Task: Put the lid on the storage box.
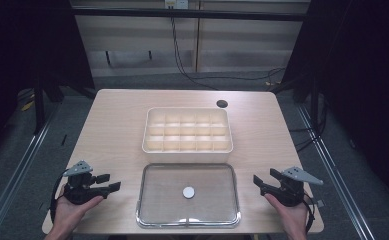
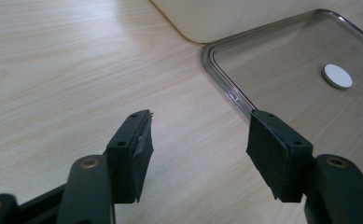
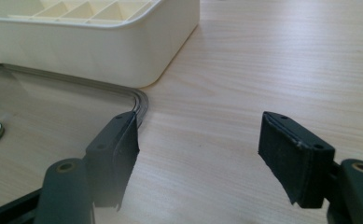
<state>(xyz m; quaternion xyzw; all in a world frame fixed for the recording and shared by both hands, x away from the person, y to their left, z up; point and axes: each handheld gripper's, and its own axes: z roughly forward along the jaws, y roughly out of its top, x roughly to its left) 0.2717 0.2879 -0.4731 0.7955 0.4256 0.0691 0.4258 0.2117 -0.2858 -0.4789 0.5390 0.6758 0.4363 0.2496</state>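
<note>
A cream box (image 1: pixel 187 145) divided into several empty compartments sits mid-table; its wall shows as the cream box (image 3: pixel 100 51) and the cream box (image 2: pixel 226 18). In front of it lies a clear flat lid (image 1: pixel 152 200) with a white round knob (image 1: pixel 188 192) at its centre. My left gripper (image 1: pixel 110 182) rests on the table left of the lid, open and empty. My right gripper (image 1: pixel 263 181) rests to the lid's right, also open and empty. In the left gripper view the lid (image 2: pixel 263 60) and knob (image 2: pixel 337 76) lie just beyond the gripper (image 2: pixel 200 140). The right gripper (image 3: pixel 200 144) faces the lid's corner (image 3: pixel 53 116).
The wooden table (image 1: pixel 117 125) has a dark round hole (image 1: pixel 222 103) at the back right. Bare wood lies left and right of the box. Dark floor, rails and cables surround the table.
</note>
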